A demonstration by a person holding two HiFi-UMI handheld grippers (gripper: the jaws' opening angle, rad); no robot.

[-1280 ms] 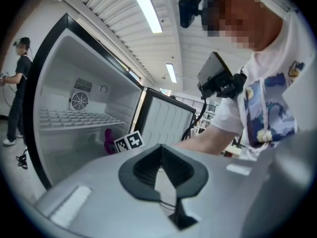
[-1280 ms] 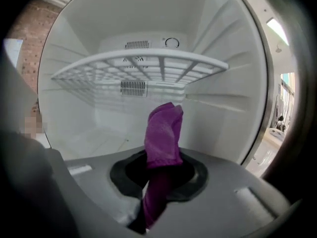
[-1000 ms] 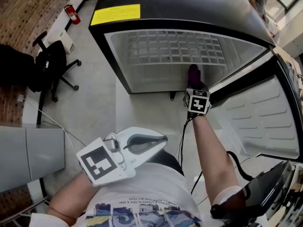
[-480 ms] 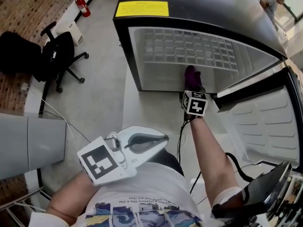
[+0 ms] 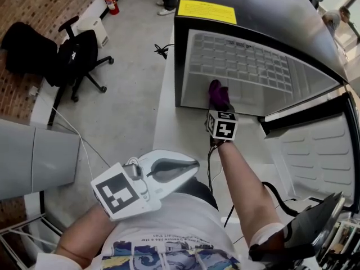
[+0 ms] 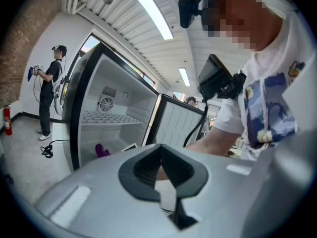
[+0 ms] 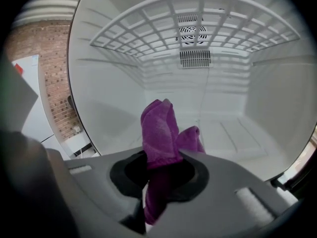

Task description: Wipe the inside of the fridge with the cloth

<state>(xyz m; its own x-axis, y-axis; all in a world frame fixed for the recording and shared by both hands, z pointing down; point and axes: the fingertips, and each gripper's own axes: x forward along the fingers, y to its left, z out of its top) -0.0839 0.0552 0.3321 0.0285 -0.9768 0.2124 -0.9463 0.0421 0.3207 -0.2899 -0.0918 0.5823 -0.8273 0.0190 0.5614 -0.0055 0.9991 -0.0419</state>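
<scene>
Open fridge point(image 5: 264, 27) seen from the head camera and from both grippers. Around it, to the left, a black office chair point(image 5: 79, 52) and a red fire extinguisher point(image 5: 111, 1) stand by the brick wall point(image 5: 39, 4). A cable point(image 5: 162, 49) lies on the grey floor just beside the cabinet, and a standing person point(image 6: 48, 90) is near its outer side. A yellow label point(image 5: 207, 11) sits on the black top. The fridge door point(image 5: 312, 145) is swung wide to the right, and the wearer's right forearm point(image 5: 244, 190) reaches toward the opening. The white compartment holds one wire shelf point(image 7: 198, 29) across its upper part and a vent grille point(image 7: 194, 58) on the back wall, with the ribbed fridge floor point(image 7: 242, 133) below the shelf. The right gripper point(image 7: 161, 170) points into this lower space at the left front of the opening, its jaws clamped on the cloth point(image 7: 158, 130). The cloth is purple with a nubbly towelling surface. It is bunched into two upright folds that rise past the jaw tips, and a tail hangs down between the jaws. Whether it touches the fridge floor cannot be made out. The left gripper point(image 5: 196, 165) is held low near the wearer's torso, well apart from the fridge, its jaws closed together on nothing.
</scene>
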